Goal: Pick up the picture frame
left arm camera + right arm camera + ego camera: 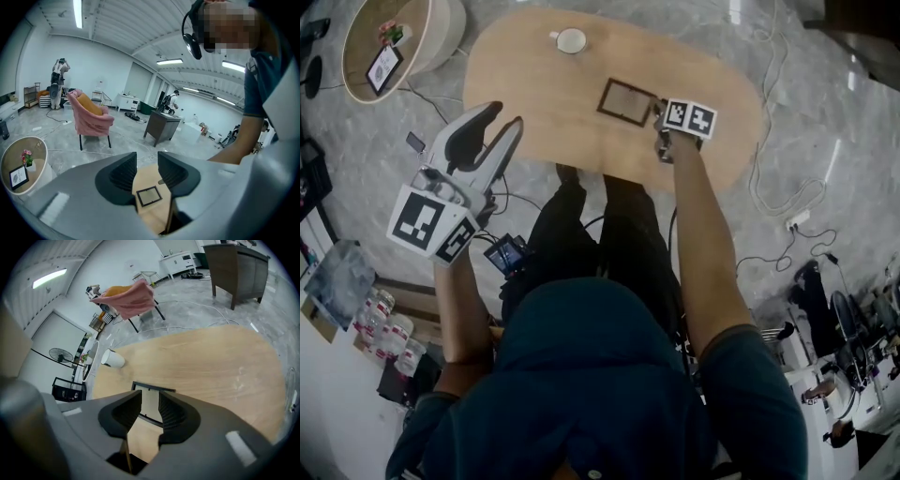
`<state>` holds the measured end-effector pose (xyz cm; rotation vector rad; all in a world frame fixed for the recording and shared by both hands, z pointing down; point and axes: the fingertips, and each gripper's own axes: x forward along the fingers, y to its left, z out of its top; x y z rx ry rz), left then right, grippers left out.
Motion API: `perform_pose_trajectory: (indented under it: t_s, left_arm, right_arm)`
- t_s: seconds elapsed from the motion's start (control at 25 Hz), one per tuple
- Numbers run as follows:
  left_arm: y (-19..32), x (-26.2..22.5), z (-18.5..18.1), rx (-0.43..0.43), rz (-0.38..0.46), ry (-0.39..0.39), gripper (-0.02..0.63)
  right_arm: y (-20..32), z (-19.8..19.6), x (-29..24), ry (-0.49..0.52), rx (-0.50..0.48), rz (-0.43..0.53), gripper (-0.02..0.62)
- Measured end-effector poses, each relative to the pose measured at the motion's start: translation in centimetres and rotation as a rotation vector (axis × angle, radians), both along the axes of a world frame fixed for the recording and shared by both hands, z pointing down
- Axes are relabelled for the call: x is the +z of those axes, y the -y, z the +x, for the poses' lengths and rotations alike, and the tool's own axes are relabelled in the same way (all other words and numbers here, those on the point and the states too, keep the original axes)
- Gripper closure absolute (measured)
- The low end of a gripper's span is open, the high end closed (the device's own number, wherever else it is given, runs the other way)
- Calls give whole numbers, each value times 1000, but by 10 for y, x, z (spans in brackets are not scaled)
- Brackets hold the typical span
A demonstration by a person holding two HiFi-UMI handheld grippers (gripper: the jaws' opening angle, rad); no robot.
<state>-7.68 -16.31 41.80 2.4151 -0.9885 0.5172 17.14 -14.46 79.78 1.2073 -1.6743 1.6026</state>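
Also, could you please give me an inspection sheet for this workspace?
Surface: oval wooden table.
Job's things: frame lies flat on the table.
Clutter: white cup on the table, apart from the frame.
Grippers: left gripper open, empty, raised beside the table; right gripper open, at the frame's edge.
Cables: cables loop across the floor.
Surroundings: round side table, pink chair, dark cabinet.

**Jaws apart, frame seen between them**

The left gripper (pixel 147 161) holds its jaws apart, with nothing gripped. Through the gap, the picture frame (pixel 148 196) lies flat on the wooden table (pixel 146 177). A pink chair (pixel 89 118) stands behind.
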Motion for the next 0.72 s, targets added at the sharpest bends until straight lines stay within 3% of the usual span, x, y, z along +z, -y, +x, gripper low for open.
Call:
perform_pose_trajectory:
  t_s: [0.4,0.72]
  left_arm:
    - [-4,39,-6,-8,-55,7,465]
    - [-8,58,-7,-11,-83,11,463]
  right_arm:
    - [-18,-2,73,-22,-10,-143,499]
    - [-23,-6,101,-57,-6,-199,500]
